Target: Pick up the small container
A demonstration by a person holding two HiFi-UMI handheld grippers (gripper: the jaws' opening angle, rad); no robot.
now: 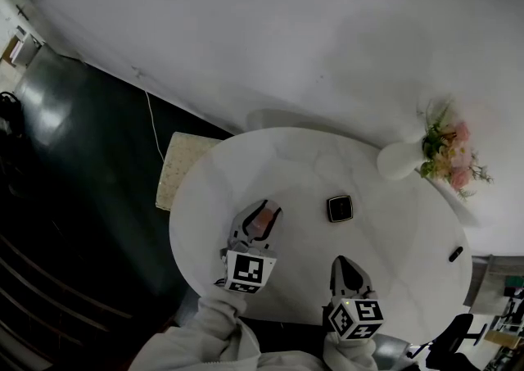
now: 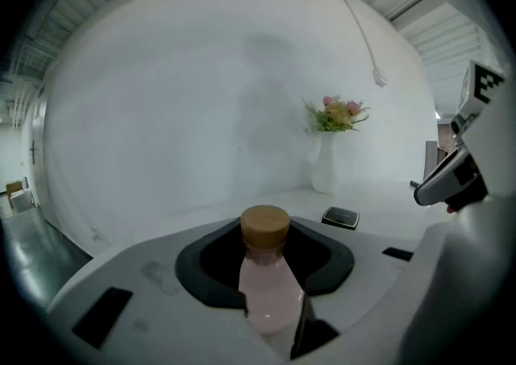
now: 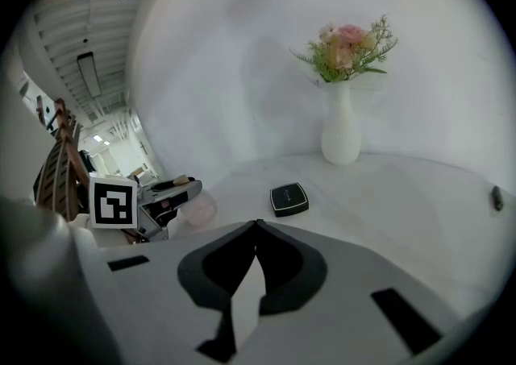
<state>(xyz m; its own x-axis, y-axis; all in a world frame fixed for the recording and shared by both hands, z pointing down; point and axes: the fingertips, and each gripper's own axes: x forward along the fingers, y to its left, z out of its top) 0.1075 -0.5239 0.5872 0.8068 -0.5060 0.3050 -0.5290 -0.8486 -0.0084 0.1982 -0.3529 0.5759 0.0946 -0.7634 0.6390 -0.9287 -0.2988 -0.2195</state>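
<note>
We see a round white table [image 1: 246,165]. Just ahead of the right tongs [image 1: 342,263] lies a black square case [image 1: 339,208]; farther ahead, to their right, stands a white vase of pink flowers [image 1: 399,161]. Well right of them, near the rim, lies a small dark object [image 1: 456,253].

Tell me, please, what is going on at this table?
A person works two handheld tongs over a round white table. The left tongs are closed on a small pink bottle with a tan cap. The right tongs are shut and empty. A black case and a vase of flowers stand farther back.
</note>
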